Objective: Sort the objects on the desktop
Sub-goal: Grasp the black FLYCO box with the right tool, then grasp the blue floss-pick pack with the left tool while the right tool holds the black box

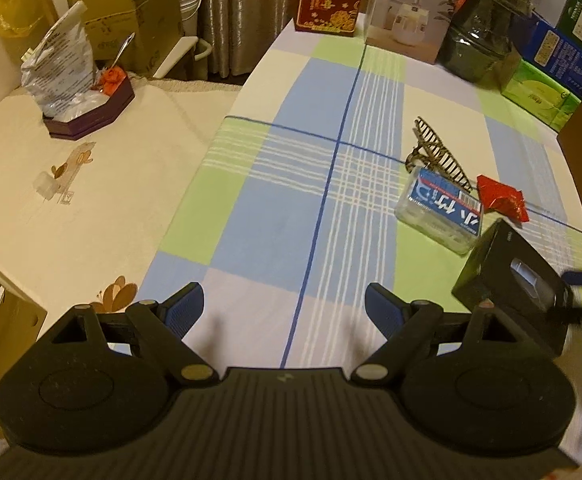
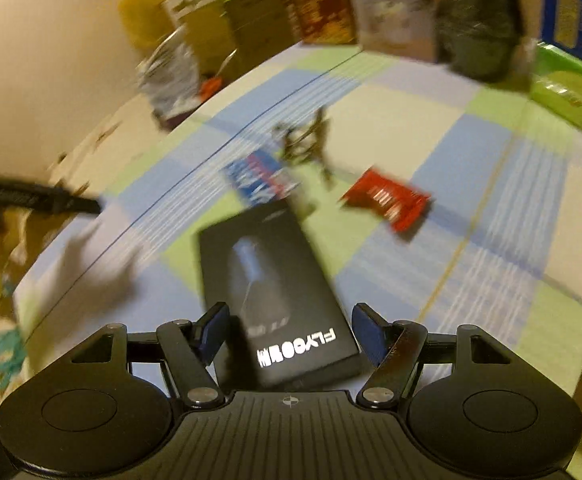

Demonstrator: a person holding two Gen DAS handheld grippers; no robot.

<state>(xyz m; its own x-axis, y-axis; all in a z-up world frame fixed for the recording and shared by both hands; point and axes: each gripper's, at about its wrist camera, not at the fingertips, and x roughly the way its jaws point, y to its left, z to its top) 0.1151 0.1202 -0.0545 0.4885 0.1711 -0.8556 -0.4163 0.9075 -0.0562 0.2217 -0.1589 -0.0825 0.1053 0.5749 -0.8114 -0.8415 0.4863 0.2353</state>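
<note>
Sorting looked to be under way, and the black box (image 2: 267,300) lay between the fingers of the right tool (image 2: 289,334), whose jaws stood apart with a gap showing at each side of the box; the frame was blurred, so whether a pad still brushed it could not be told, though no pressing grip showed. Judging from that, the box was either just let go or about to be taken, and it seemed to rest on the checked worktop (image 1: 291,184) rather than hang in the air. Its long axis ran from about 6 o'clock, at the tool, toward about 11 o'clock in the right wrist view, with the white lettering at the near end and upside down to the camera, so its top pointed away from the hand. In the left wrist view the same box (image 1: 507,280) sat at about 4 o'clock, tilted, near the clear case (image 1: 443,212) with the blue label. Beyond that case lay the hair clip (image 1: 439,152), touching its far edge, and the red packet (image 1: 499,196) just beside it toward 3 o'clock; these three looked unsorted, clustered on one quarter of the cloth marked off by blue lines. The left tool (image 1: 285,310) hovered with jaws wide apart and empty over the near squares, probably waiting its turn.
</note>
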